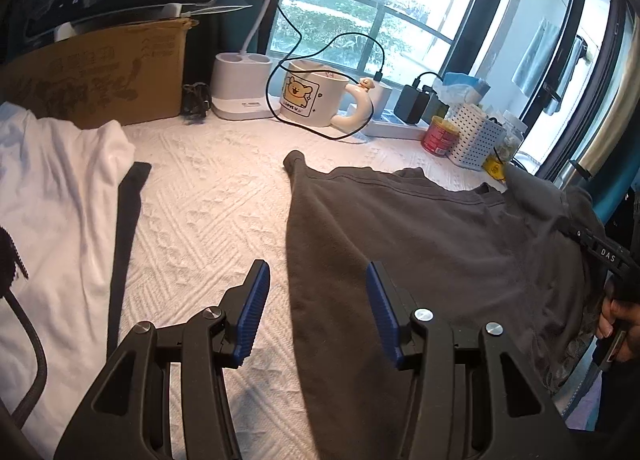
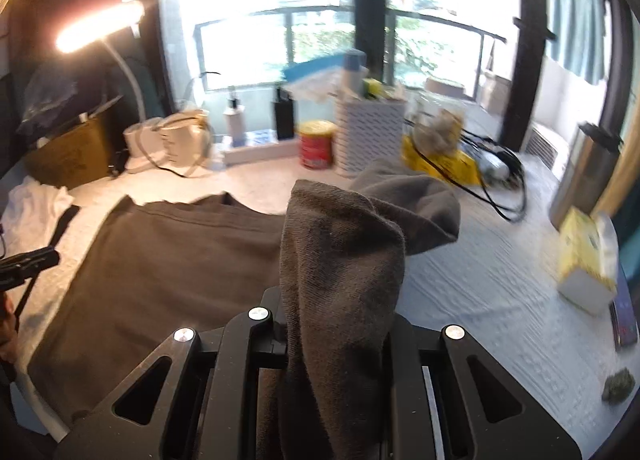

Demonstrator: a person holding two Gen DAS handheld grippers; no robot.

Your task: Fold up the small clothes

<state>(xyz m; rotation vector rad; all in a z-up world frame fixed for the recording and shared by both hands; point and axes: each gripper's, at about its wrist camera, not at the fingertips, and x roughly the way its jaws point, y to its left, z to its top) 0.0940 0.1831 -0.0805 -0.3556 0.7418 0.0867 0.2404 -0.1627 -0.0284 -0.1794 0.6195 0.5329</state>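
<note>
Lying flat: two shirts (image 1: 400,228), (image 1: 52,188).

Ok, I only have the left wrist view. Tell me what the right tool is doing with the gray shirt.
Observer: The right tool is shut on a bunched part of the gray shirt, and the fabric humps up in front of it.
Operator: Say what lies to its right.
Observer: A yellow tissue box stands on the white cloth, apart from the shirt.
Operator: Report on the lamp.
Observer: The lamp head is lit, above the cardboard box.
</note>
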